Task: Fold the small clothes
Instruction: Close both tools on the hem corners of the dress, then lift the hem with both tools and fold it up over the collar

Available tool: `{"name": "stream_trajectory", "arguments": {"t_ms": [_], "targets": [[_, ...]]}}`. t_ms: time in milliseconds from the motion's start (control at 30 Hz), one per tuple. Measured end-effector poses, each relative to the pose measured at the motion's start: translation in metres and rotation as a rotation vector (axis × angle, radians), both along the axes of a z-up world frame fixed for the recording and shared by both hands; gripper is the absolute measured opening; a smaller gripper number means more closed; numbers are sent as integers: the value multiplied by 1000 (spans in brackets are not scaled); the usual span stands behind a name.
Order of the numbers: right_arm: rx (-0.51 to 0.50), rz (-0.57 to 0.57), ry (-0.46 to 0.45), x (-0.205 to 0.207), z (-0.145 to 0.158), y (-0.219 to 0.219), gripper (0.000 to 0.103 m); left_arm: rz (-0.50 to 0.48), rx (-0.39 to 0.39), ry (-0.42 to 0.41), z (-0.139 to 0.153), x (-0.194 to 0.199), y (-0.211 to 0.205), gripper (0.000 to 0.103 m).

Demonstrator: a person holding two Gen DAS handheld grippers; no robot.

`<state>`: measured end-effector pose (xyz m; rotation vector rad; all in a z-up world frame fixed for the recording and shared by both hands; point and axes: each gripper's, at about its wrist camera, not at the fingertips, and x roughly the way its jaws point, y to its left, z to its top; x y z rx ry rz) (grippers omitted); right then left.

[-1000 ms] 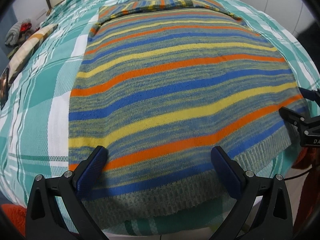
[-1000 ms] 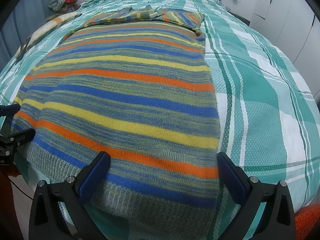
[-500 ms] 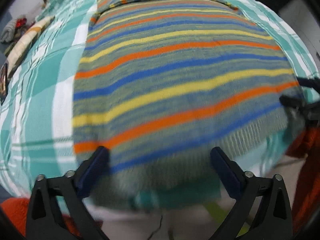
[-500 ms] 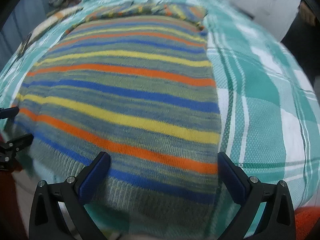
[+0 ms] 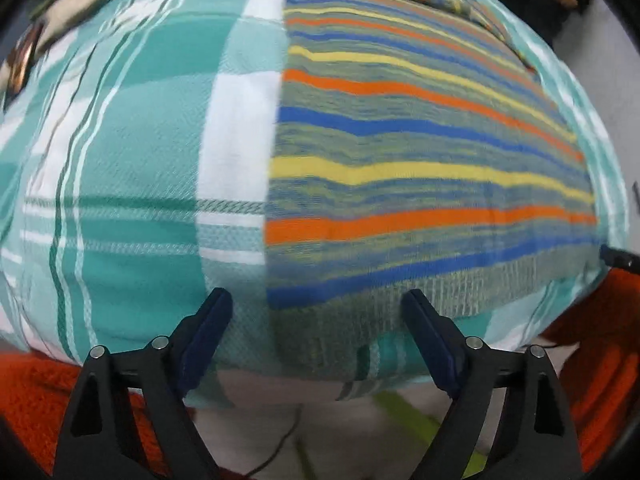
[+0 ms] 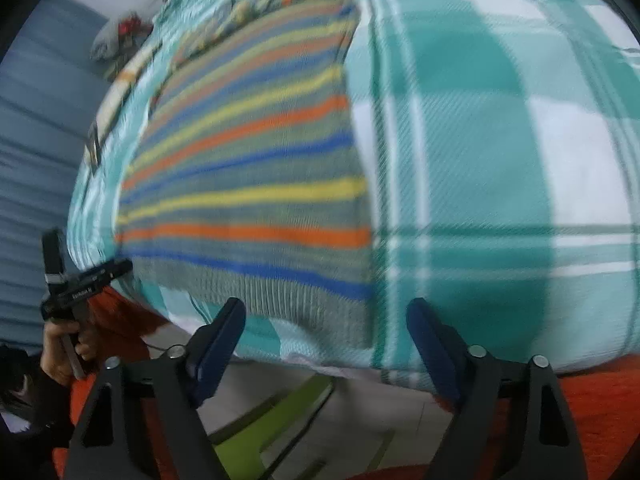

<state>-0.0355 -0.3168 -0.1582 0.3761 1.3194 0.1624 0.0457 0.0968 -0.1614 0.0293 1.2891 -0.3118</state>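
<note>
On the teal-and-white plaid bedspread (image 5: 132,168), the striped knitted sweater (image 5: 420,168) is lying flat; the left gripper (image 5: 316,320) and right gripper (image 6: 326,326), jaws closing but still spread, are each straddling a hem corner.

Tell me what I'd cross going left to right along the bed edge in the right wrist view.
Person's hand holding the left gripper → striped knit sweater → bare teal plaid bedspread.
</note>
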Motion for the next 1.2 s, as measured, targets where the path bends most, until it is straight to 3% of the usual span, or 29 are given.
{"name": "stream_trajectory", "arguments": {"t_ms": [67, 100, 133, 233, 333, 500, 633, 833, 1033, 1200], "targets": [[32, 12, 33, 0, -14, 9, 42, -10, -8, 2, 2, 0, -2, 61], [43, 16, 51, 0, -18, 12, 17, -7, -6, 0, 4, 0, -2, 28], [52, 22, 66, 0, -21, 14, 6, -1, -21, 10, 5, 1, 1, 6], [57, 28, 37, -5, -12, 16, 6, 50, -116, 37, 13, 5, 16, 4], [103, 14, -55, -6, 16, 11, 6, 104, -247, 33, 33, 11, 28, 4], [113, -45, -236, 22, 60, -4, 6, 169, -394, -77, 80, 61, 35, 4], [88, -110, -362, 79, 84, -22, 6, 186, -409, -156, 102, 137, 24, 4], [61, -207, -439, 192, 100, -52, 6, 236, -434, -198, 108, 266, -4, 4], [59, -253, -432, 306, 95, -85, 6, 268, -416, -186, 93, 365, -28, 4], [41, -252, -379, 385, 66, -99, 6, 269, -367, -142, 64, 411, -37, 6]]}}
